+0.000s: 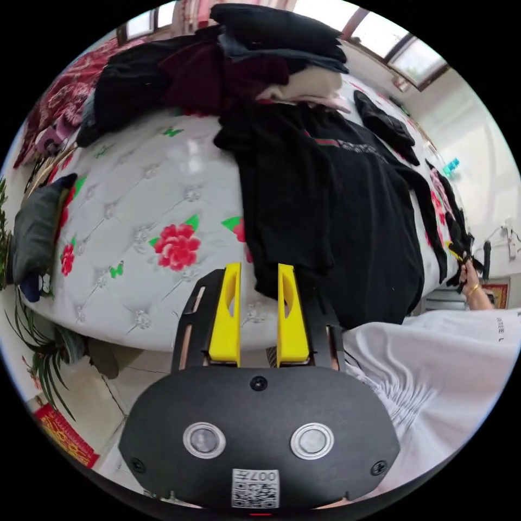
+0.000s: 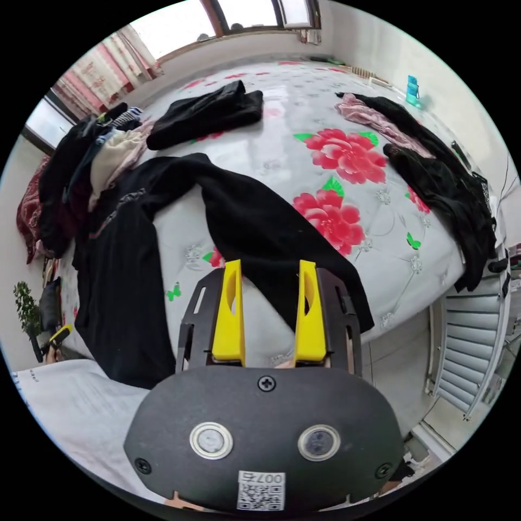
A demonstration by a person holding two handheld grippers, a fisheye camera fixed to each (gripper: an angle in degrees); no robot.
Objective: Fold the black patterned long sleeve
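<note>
Black shirt (image 1: 336, 217) spread flat on floral mattress (image 1: 141, 217), long axis running from near edge toward clothes pile (image 1: 217, 65) at far side; hem draped over near edge, one sleeve (image 2: 260, 228) angled out across mattress toward right gripper (image 2: 269, 296). Pattern hard to make out beyond a faint chest band. Collar end tucked partly under pile. Left gripper (image 1: 259, 298) open, hanging over shirt's folded side edge, gripping nothing. Right gripper open too, above sleeve cuff, jaws apart, empty.

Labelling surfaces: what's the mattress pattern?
White quilted mattress printed with red flowers, green leaves and butterflies; clearest in the right gripper view.
</note>
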